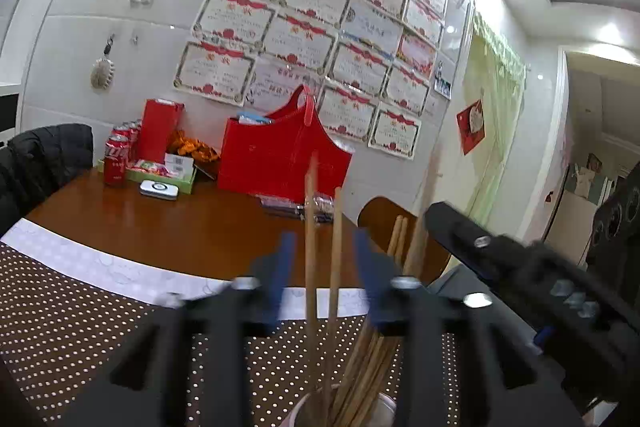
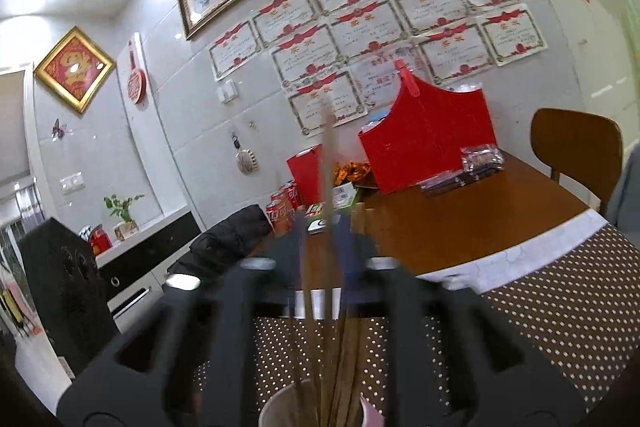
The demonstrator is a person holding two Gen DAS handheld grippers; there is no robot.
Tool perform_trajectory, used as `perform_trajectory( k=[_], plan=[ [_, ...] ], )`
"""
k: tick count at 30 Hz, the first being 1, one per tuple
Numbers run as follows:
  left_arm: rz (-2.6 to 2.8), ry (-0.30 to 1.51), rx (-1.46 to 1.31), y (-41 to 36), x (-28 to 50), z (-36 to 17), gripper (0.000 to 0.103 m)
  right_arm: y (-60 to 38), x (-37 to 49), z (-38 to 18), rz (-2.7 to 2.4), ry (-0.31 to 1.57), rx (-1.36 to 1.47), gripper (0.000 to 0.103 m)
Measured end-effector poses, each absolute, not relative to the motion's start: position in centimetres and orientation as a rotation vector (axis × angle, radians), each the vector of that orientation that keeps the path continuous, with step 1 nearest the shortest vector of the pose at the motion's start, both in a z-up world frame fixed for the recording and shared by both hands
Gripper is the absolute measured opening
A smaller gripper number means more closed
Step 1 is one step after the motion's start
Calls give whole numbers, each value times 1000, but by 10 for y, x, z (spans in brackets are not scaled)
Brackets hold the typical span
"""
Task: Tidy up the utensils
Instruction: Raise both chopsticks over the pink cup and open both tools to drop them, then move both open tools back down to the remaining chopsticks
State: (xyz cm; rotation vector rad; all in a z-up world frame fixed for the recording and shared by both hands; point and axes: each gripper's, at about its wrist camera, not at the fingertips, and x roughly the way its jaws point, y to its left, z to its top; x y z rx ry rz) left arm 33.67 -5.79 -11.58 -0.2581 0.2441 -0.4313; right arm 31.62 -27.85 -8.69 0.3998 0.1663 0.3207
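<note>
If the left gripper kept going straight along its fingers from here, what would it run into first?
Probably the chopsticks: they stand in the cup and rise between the left gripper fingers. Beyond them lies bare wooden table, then the red bag by the wall; depth is unclear.

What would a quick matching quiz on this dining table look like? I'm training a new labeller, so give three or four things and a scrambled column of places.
Things:
1. chopsticks
2. red basket
3. black jacket
4. cola cans

Places:
A. draped over a chair at the table's side
B. standing in the white cup
C. far end of the table by the wall, its handle up
D. far corner, beside a red box

Pairs: 1-B, 2-C, 3-A, 4-D
</note>
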Motion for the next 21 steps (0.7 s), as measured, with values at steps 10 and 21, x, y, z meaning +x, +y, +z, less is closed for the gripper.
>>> perform_trajectory(
  k=[10, 21],
  plan=[
    [-348, 218, -176, -35, 278, -73, 79, -303, 256, -43, 232, 111, 385, 97],
    [-251, 245, -75, -14, 186, -51, 79, -299, 192, -23, 192, 208, 308, 97]
  ],
)
